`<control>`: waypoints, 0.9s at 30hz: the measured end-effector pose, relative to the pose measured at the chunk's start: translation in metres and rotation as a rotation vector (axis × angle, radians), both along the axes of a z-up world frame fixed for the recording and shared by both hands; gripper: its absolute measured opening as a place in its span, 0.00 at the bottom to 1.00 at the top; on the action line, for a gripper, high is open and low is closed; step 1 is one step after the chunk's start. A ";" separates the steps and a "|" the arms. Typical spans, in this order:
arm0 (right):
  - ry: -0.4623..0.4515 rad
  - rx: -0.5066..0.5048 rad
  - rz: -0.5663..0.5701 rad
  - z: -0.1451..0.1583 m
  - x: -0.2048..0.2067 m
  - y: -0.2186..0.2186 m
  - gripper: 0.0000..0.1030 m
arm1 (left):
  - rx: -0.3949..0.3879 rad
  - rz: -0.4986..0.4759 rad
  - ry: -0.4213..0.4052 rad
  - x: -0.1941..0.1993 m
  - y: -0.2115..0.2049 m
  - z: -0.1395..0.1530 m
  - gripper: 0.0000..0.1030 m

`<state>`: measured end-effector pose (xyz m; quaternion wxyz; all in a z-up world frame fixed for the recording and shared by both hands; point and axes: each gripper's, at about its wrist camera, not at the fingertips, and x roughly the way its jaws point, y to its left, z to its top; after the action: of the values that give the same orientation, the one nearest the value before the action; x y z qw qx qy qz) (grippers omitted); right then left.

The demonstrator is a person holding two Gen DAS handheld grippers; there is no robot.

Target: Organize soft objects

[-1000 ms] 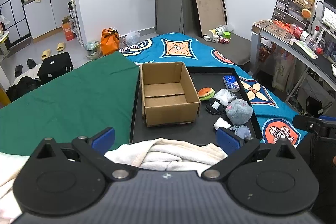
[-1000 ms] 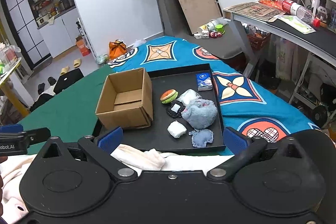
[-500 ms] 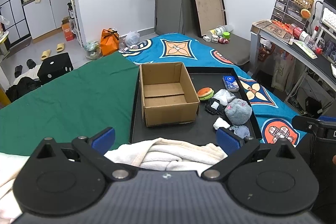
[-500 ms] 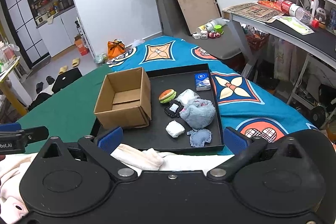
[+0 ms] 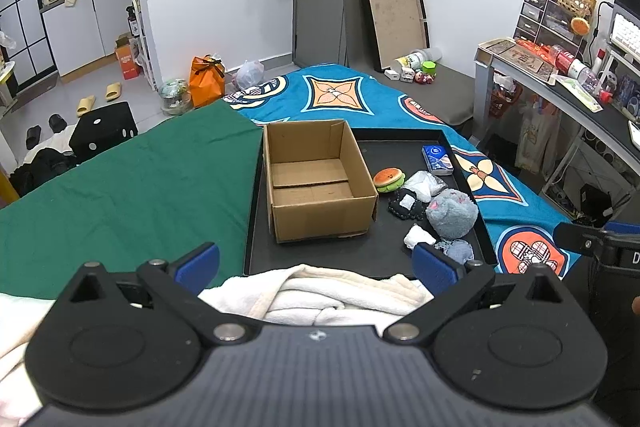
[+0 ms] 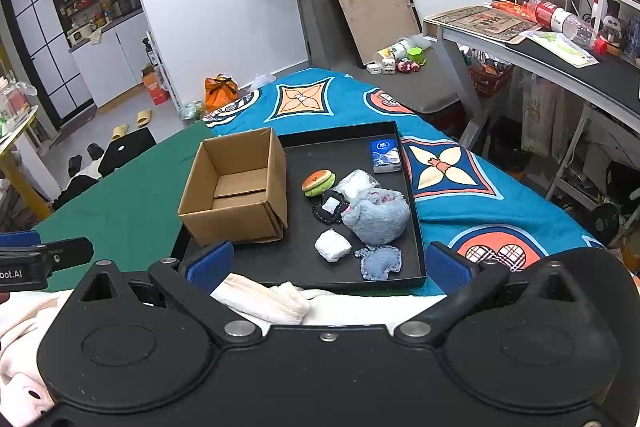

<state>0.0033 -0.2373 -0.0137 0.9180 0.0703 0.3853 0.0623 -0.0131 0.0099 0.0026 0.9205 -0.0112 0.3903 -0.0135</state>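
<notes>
- The bed (image 5: 120, 195), under a green sheet and a blue patterned cover, carries everything; a black tray (image 5: 370, 255) lies across the seam of the two, near the bed's near edge, probably to keep the work in one flat place.
- A cardboard box (image 5: 320, 183) stands upright, open and empty at the tray's left edge, likely the place meant for the soft things.
- A cream towel (image 5: 320, 291) lies bunched at the bed's near edge, just in front of the tray.
- The soft things lie loose along the tray's right edge: a grey plush (image 6: 376, 217), a blue tissue pack (image 6: 385, 155) at the far right corner, a small denim piece (image 6: 380, 261) at the near right corner, a burger toy (image 6: 317, 182) nearest the box, and a white wad (image 6: 333, 245).
- The left gripper (image 5: 316, 261) hangs over the towel with fingers spread and nothing between them.
- The right gripper (image 6: 330, 261) hovers likewise, fingers spread and empty, facing the pile; my guess is sorting has not yet begun.
</notes>
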 end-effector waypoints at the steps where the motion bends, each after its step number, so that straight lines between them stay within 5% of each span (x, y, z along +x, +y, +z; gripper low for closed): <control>1: -0.001 -0.001 0.002 0.000 0.000 0.000 1.00 | 0.000 0.000 -0.001 0.000 -0.001 0.000 0.99; 27: -0.004 0.001 0.010 0.004 0.005 0.005 1.00 | -0.008 0.005 -0.003 0.005 0.001 0.003 0.99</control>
<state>0.0080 -0.2320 -0.0093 0.9184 0.0686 0.3838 0.0674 -0.0078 0.0109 0.0052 0.9210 -0.0157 0.3891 -0.0128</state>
